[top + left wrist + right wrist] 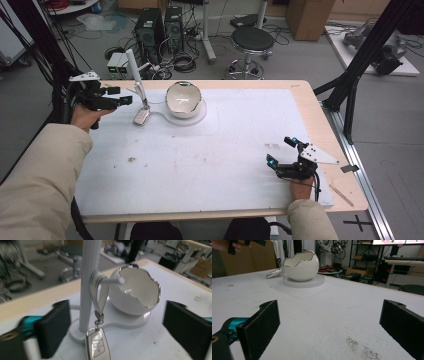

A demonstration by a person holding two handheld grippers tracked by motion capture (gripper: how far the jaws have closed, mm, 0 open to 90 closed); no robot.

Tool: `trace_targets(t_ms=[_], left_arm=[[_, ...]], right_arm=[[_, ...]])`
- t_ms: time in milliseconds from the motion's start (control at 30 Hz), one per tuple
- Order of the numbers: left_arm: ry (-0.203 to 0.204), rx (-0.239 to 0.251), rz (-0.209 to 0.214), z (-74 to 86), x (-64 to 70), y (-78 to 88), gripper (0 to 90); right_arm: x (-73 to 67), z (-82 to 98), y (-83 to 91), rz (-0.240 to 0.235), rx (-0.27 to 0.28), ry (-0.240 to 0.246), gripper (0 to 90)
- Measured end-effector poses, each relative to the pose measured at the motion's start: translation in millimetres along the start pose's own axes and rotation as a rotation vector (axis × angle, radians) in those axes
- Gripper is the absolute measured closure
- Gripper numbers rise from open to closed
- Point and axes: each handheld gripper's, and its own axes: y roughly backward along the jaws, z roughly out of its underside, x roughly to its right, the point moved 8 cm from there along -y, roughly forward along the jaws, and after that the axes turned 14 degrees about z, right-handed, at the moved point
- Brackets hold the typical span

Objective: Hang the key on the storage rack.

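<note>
At the near right edge of the table [215, 165], the right gripper [282, 151] rests with jaws wide and empty. Farther off, the left gripper [122, 95], also spread and empty, faces a car key [98, 343] hanging by its strap from a peg on the white stand [88, 277], beside the egg-shaped bowl [183, 99]; nothing appears moved yet

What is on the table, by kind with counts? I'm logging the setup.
Bowl: 1
Stand: 1
Car key: 1, hanging by its strap from the stand's peg
Gripper: 2, left gripper and right gripper, both open
Total: 5
</note>
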Motion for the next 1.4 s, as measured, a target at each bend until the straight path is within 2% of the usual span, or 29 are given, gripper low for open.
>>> trace_targets(t_ms=[67,133,200,300,433,600,700,800,933,1200,1267,1400], left_arm=[[-0.042,0.051,-0.009,-2.6,8.9,8.5,1.7],[-0.064,0.061,-0.017,-0.2,18.9,15.4,1.7],[-0.107,0.079,-0.021,6.2,34.6,21.9,1.7],[-0.122,0.129,-0.015,16.9,55.3,27.7,1.7],[-0.153,0.183,-0.023,41.0,84.9,32.0,1.7],[-0.230,0.187,-0.070,76.5,113.8,29.5,1.7],[-0.233,0.203,-0.079,93.2,125.6,26.2,1.7],[-0.239,0.220,-0.085,104.7,131.9,25.5,1.7],[-0.199,0.268,-0.106,111.0,130.1,29.1,1.7],[-0.199,0.255,-0.135,129.6,127.2,32.5,1.7],[-0.203,0.279,-0.151,129.1,127.4,34.7,1.7],[-0.210,0.276,-0.164,129.4,127.8,34.5,1.7]], right_arm=[[0.0,0.2,-0.2,0.000,-0.004,-0.003,2.1],[-0.1,0.4,0.2,0.000,-0.008,-0.007,2.1],[0.0,0.2,-0.1,0.002,-0.005,-0.001,2.1],[0.1,0.5,0.3,0.001,-0.009,-0.006,2.1],[0.0,0.1,-0.1,0.001,-0.004,-0.001,2.1],[1.3,-0.3,-0.4,0.001,0.003,-0.001,2.2],[0.1,0.5,0.4,-0.001,-0.009,-0.007,2.1],[0.0,0.0,0.1,0.000,0.001,0.002,2.1],[-0.2,0.1,0.5,0.001,-0.004,-0.008,2.1],[0.8,-0.3,0.4,0.000,0.007,-0.001,2.1],[1.1,-0.4,0.5,0.001,0.008,0.000,2.1],[1.1,-0.1,0.6,0.002,0.003,-0.009,2.1]])
